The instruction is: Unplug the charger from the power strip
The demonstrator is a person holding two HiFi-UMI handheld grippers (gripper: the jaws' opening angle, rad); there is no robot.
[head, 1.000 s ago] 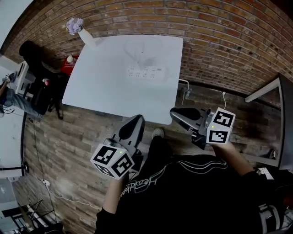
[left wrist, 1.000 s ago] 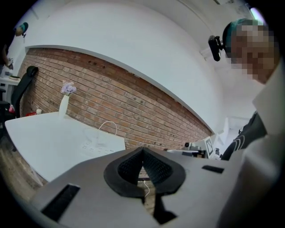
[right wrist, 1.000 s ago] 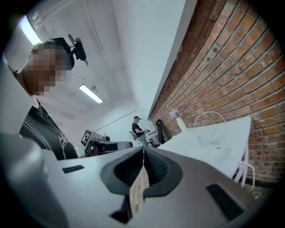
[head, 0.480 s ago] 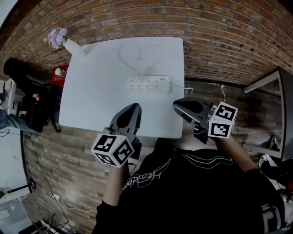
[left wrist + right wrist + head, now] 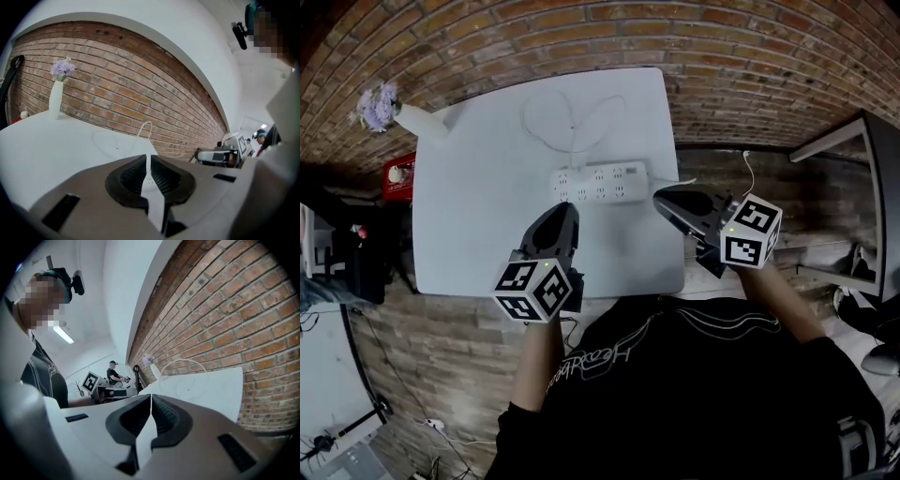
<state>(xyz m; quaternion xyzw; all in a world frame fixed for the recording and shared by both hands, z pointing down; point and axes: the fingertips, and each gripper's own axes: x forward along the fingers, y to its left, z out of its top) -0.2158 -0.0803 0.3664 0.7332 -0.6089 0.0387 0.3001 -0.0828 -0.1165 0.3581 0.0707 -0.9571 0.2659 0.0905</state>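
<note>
Red-brown brick wall (image 5: 750,56) runs along the top of the head view. Square white table (image 5: 469,225) is pushed against it. Person in a black printed top (image 5: 675,394) stands at the table's near edge with one tool in each hand.

Left gripper (image 5: 565,208), grey, with a marker cube, is over the table. Its jaws are pressed together with nothing between them, seen in the left gripper view (image 5: 147,159). Right gripper (image 5: 660,196) is the same build and sits at the table's right edge. Its jaws are also together and empty in the right gripper view (image 5: 151,398).

Long white plastic power strip (image 5: 600,181) lies flat on the table, lengthwise left to right, between the two tool tips:
- Left gripper's tip is just on the near side of the strip's left end.
- Right gripper's tip is just off the strip's right end.
- Cannot tell contact for either.

The charger on the strip is too small to pick out. A thin white lead (image 5: 682,180) leaves the strip's right end next to the right gripper.

White slim vase with purple flowers (image 5: 398,114) stands at the far left corner, well apart from the strip. Thin white looped cable (image 5: 572,117) lies on the table behind the strip, towards the wall.
</note>
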